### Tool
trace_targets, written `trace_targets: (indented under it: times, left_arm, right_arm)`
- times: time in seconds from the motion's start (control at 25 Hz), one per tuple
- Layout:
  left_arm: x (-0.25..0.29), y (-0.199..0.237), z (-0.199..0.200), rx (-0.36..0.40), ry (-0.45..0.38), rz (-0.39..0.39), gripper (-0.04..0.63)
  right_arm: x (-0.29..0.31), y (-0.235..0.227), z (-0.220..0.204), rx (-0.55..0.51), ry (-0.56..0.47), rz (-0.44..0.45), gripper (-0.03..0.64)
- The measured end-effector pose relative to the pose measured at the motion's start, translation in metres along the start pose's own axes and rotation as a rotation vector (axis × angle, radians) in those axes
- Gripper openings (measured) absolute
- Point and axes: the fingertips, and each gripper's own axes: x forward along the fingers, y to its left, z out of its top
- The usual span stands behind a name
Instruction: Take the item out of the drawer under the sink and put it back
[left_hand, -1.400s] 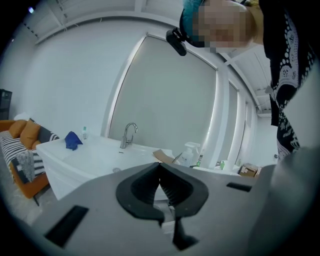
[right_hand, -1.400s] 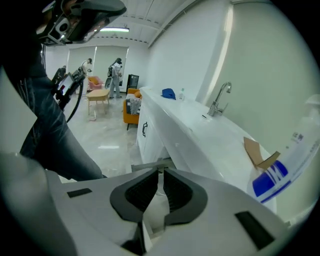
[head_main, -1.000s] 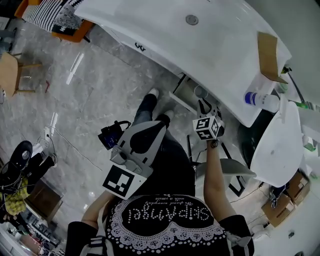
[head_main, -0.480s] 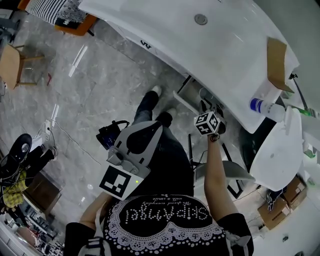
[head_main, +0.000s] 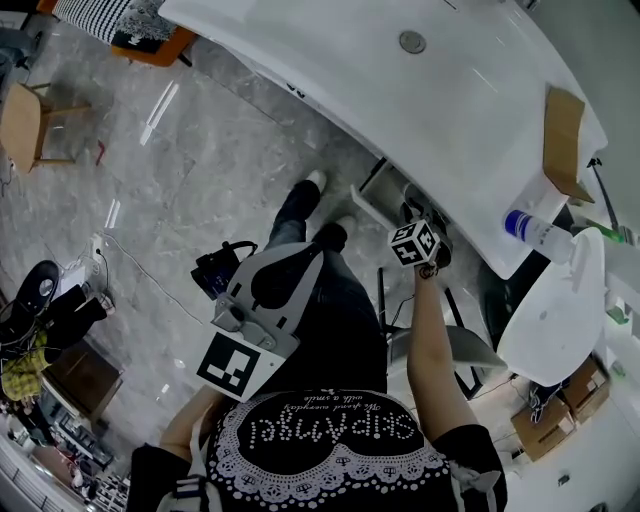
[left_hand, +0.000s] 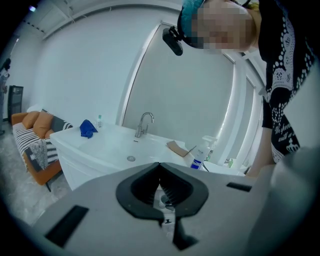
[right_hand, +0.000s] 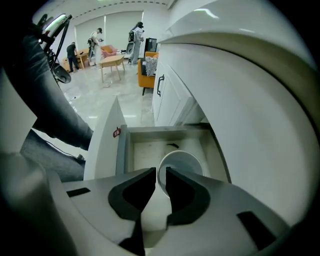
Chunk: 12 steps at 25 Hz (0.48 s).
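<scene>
Cup (right_hand: 182, 162) is pinched by its rim in the right gripper (right_hand: 161, 172), one jaw inside and one outside, down in the open drawer (right_hand: 150, 134). I'd guess that grip keeps it upright. Left gripper (left_hand: 159, 166) is closed on nothing, parked clear. Sink (right_hand: 240, 100) overhang crowds that side.

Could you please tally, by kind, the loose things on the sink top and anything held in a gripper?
Cloths: 1, blue cloth
Bottles: 2, small bottle and pump bottle
Cardboard: 1, cardboard piece
Cups: 1, white cup in the right gripper
Total: 5
</scene>
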Motion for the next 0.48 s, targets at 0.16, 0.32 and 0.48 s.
trace_targets:
  times: [0.16,0.32,0.48]
  left_arm:
    - [0.002,0.007,0.003,-0.007,-0.003,0.017,0.005]
    - [0.005,0.012,0.003,-0.015,0.004,0.026,0.005]
    - [0.007,0.016,0.003,-0.021,0.008,0.034,0.005]
  right_arm:
    - [0.008,0.0,-0.005,-0.001,0.033,0.022,0.053]
    - [0.015,-0.001,-0.008,0.001,0.049,0.039,0.052]
    - [0.021,-0.002,-0.009,0.003,0.06,0.049,0.052]
